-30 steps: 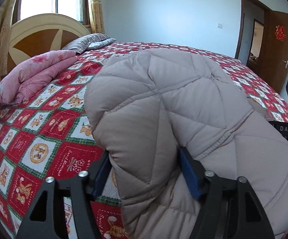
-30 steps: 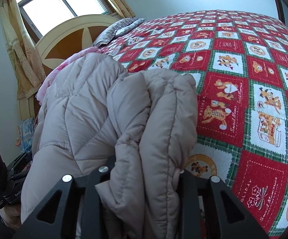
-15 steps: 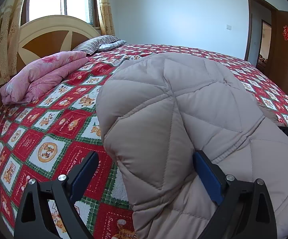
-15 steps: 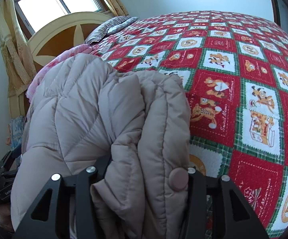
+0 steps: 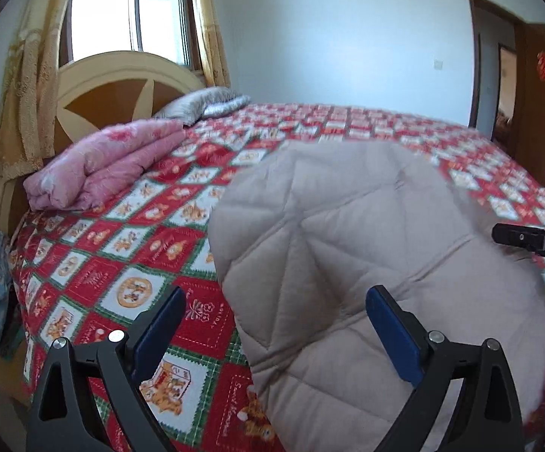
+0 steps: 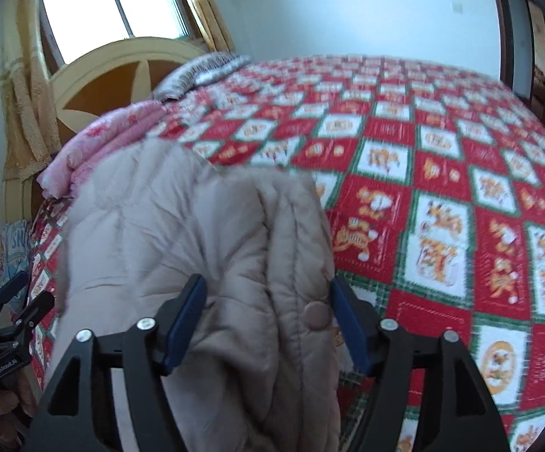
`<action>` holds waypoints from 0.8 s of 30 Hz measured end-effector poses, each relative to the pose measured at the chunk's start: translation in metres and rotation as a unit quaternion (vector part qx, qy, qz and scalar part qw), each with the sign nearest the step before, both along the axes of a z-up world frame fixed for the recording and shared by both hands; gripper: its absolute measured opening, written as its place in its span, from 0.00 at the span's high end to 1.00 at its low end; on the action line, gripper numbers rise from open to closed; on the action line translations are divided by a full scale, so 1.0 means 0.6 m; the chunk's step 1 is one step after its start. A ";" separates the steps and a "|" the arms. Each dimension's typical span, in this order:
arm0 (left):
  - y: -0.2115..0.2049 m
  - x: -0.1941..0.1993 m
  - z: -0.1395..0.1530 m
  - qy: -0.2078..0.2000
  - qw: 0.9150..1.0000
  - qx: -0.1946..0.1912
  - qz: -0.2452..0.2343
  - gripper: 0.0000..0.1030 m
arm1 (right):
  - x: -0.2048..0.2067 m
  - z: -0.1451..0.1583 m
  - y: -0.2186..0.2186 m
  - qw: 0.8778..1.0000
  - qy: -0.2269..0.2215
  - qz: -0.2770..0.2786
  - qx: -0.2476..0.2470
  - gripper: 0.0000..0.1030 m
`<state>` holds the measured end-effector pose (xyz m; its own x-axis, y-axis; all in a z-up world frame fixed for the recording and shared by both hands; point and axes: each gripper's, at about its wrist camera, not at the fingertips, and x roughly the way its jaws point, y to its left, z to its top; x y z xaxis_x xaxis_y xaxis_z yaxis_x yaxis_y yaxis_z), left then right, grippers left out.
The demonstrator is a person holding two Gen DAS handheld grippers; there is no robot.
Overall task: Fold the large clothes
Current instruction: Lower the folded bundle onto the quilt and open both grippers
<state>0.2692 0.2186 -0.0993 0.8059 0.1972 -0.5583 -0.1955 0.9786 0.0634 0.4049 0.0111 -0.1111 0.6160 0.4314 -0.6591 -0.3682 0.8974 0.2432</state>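
"DAS" on right tool (image 5: 536, 243) — bedspread (image 5: 152, 252) "HOLIDAY"

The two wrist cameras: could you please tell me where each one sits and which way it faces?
Left wrist: on the left gripper, looking down across the bed towards the headboard; its jaws stand open over the beige coat's left edge, and the right gripper's tip pokes in at the right.
Right wrist: on the right gripper, facing likewise; its jaws, just opened, straddle the coat's bunched folds. The left gripper and a hand show lower left.
Shared: coat, bed, pink quilt, headboard, window.
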 end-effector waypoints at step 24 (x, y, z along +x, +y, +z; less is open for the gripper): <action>-0.020 -0.139 0.120 -0.109 0.994 -0.011 -0.023 0.06 | -0.197 0.120 -0.002 0.989 -0.149 -0.002 -0.001 0.12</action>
